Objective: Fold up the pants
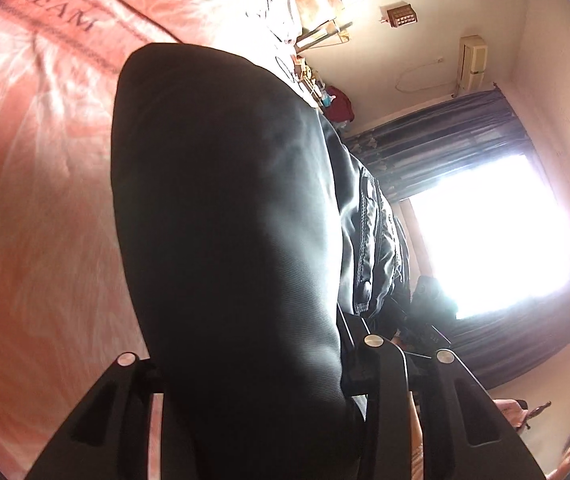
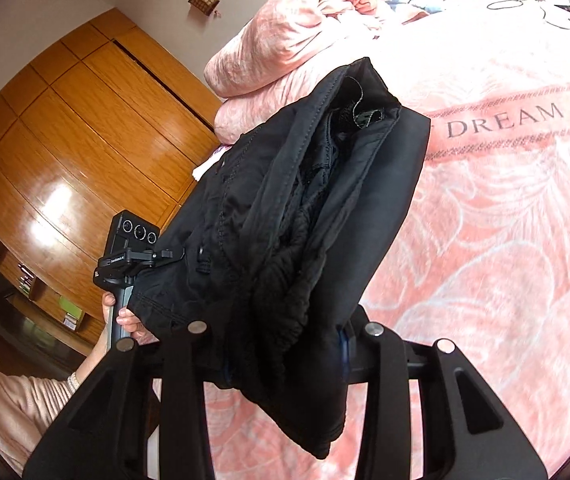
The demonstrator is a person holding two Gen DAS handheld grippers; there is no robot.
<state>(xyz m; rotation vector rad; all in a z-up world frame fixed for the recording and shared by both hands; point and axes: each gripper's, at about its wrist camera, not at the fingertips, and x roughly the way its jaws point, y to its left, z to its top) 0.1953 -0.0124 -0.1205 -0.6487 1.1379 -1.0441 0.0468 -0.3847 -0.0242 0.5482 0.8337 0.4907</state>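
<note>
Black pants (image 2: 325, 208) hang bunched in the air above a pink bedspread (image 2: 505, 240). My right gripper (image 2: 281, 344) is shut on the bunched waistband end, with fabric filling the gap between its fingers. The pants also fill the left wrist view (image 1: 225, 220). My left gripper (image 1: 253, 360) is shut on the fabric, which drapes over and hides its fingertips. The left gripper also shows in the right wrist view (image 2: 125, 264), held by a hand at the pants' left edge.
The bedspread (image 1: 37, 200) carries the word DREAM. Pink pillows and a crumpled quilt (image 2: 285, 40) lie at the bed's head. A wooden wardrobe (image 2: 65, 140) stands to the left. A bright window with dark curtains (image 1: 485, 240) is opposite.
</note>
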